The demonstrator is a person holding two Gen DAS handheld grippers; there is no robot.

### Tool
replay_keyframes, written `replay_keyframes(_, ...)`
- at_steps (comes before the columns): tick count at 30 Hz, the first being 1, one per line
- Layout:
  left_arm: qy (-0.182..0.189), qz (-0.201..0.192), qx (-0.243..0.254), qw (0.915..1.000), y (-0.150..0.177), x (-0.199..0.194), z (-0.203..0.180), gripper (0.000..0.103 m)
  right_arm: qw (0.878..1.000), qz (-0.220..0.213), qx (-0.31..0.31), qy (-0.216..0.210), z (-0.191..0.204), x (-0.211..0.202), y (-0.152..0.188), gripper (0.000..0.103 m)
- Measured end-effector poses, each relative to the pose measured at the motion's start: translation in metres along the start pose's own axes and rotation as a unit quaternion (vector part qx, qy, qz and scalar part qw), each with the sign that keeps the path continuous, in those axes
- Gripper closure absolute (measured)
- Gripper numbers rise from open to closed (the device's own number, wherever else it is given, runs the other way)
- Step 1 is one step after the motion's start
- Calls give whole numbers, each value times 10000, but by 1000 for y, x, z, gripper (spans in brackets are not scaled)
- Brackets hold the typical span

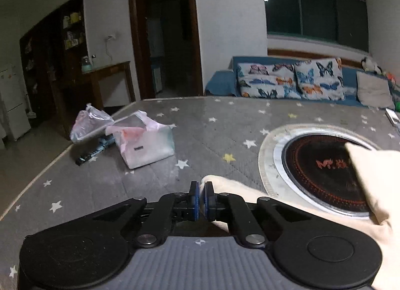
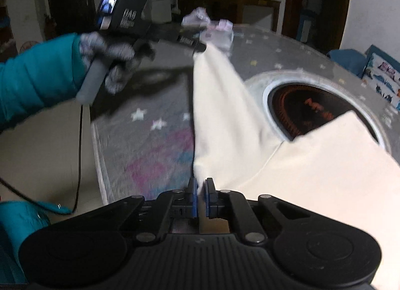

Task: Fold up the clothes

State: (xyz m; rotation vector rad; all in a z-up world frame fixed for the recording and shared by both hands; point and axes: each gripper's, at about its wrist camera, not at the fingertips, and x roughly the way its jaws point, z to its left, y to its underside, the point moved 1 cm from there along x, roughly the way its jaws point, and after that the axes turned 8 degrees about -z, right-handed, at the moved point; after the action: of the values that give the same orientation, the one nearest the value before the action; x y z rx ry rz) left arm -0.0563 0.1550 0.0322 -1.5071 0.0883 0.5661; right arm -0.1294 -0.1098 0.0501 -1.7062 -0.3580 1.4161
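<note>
Fold underway: I hold cream cotton garment (image 2: 225, 114) edge clamped in both left gripper (image 1: 201, 198) and right gripper (image 2: 201, 196), next laying it across.

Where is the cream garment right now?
The cream garment lies on the starry grey tablecloth, partly covering the round cooktop, its edge stretched between both tongs.

Star-print grey table (image 1: 200, 124), cream garment (image 2: 312, 160), plastic bags (image 1: 140, 137), round cooktop (image 1: 322, 172)

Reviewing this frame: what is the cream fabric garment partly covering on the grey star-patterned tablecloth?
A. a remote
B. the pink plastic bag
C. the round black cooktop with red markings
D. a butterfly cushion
C: the cream fabric garment overlaps the near edge of the round black cooktop with red markings.
</note>
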Motion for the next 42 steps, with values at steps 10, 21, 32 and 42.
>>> replay_keyframes(10, -127, 362, -73, 9992, 6, 2, -3, 90, 9985, -364, 292, 300, -12, -32, -3, 89)
replay_keyframes(21, 2277, 449, -340, 9721, -11, -32, -110, 91, 9552, -574, 1847, 2241, -90, -99, 61, 87)
replay_keyframes(32, 2475, 854, -29, 9651, 9, -10, -155, 91, 9214, -537, 2592, 2845, -121, -132, 114, 87)
replay_keyframes(42, 2403, 945, -57, 9661, 12, -7, -154, 91, 9180, -639, 2631, 2898, -132, -127, 108, 87)
